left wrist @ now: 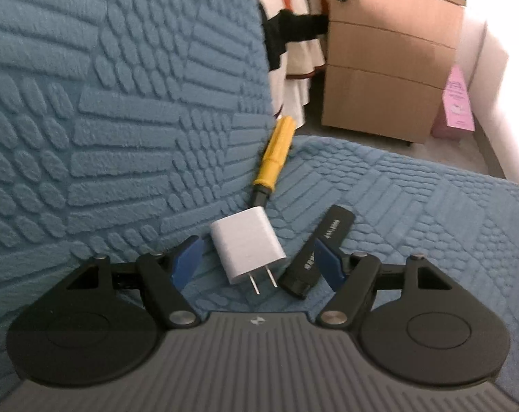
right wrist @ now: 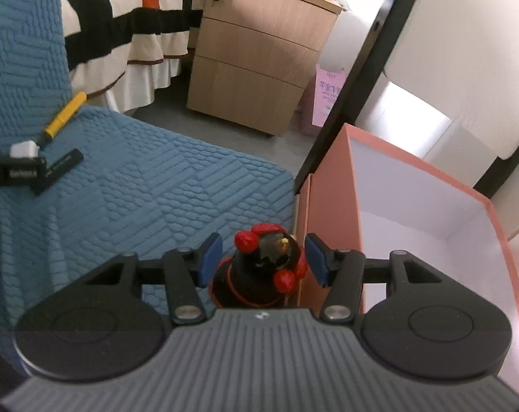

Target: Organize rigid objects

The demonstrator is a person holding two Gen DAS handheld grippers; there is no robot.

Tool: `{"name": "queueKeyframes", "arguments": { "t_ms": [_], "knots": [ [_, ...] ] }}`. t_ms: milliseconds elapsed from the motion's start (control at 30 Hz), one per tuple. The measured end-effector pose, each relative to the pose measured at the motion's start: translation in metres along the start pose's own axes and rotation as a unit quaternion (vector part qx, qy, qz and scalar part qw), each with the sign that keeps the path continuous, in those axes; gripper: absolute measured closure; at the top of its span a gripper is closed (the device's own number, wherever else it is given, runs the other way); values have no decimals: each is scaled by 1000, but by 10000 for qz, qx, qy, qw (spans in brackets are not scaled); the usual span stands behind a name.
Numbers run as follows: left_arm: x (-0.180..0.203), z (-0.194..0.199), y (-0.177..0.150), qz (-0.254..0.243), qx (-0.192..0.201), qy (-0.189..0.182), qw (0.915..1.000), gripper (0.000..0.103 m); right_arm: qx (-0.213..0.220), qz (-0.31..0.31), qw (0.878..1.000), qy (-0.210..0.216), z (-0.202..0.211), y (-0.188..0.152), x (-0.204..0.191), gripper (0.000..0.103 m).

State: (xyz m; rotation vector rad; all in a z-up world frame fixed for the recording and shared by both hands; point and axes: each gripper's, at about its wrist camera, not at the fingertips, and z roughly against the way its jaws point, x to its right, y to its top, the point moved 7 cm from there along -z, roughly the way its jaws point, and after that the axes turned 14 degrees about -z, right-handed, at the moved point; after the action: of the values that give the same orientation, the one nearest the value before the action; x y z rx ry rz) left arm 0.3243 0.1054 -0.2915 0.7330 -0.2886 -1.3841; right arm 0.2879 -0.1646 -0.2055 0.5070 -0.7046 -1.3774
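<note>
In the left wrist view my left gripper [left wrist: 259,261] is open low over the blue sofa seat. A white plug charger [left wrist: 247,243] and a black stick-shaped device [left wrist: 317,250] lie between its fingers. A yellow-handled screwdriver [left wrist: 276,152] lies behind them against the backrest. In the right wrist view my right gripper [right wrist: 262,257] is open around a black figurine with red pom-poms [right wrist: 262,264], not closed on it. A pink box [right wrist: 413,226] with a white inside stands open just to the right. The charger [right wrist: 24,149], stick [right wrist: 58,170] and screwdriver [right wrist: 62,115] show far left.
The textured blue sofa [right wrist: 156,189] has an upright backrest [left wrist: 122,103] on the left. A wooden drawer cabinet [right wrist: 259,58], a striped bedspread [right wrist: 129,17] and a pink carton [right wrist: 328,96] stand on the floor beyond. A dark window frame [right wrist: 355,75] runs behind the box.
</note>
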Motion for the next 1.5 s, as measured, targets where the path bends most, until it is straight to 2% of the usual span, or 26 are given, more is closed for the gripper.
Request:
{"name": "queueKeyframes", "arguments": {
  "t_ms": [100, 300, 433, 700, 867, 1333, 1400, 1433, 1500],
  "knots": [
    [-4, -10, -4, 213, -152, -60, 9996, 29, -85, 184, 9997, -143, -8, -3, -3, 47],
    [-11, -21, -3, 474, -187, -132, 9986, 34, -206, 400, 9985, -315, -18, -5, -8, 45],
    [-12, -30, -1, 607, -315, -228, 9974, 46, -296, 656, 9961, -513, -22, -7, -14, 44],
    [-15, -25, -6, 699, -270, -410, 9963, 49, -402, 914, 9925, -708, -23, -7, -19, 48],
    [-20, -12, -4, 914, -270, -767, 9925, 51, -494, 907, 9934, -497, -12, -11, -25, 48],
    [12, 47, -31, 484, -290, -1557, 9862, 54, -559, 877, 9945, 154, 33, -34, -48, 48],
    [13, 56, -37, 474, -292, -1647, 9848, 55, -511, 899, 9943, 256, 41, -36, -50, 55],
    [14, 60, -40, 524, -311, -1729, 9831, 56, -529, 897, 9941, 316, 44, -38, -50, 63],
    [16, 64, -47, 584, -392, -1866, 9799, 58, -521, 861, 9942, 386, 48, -40, -50, 64]
  ]
}}
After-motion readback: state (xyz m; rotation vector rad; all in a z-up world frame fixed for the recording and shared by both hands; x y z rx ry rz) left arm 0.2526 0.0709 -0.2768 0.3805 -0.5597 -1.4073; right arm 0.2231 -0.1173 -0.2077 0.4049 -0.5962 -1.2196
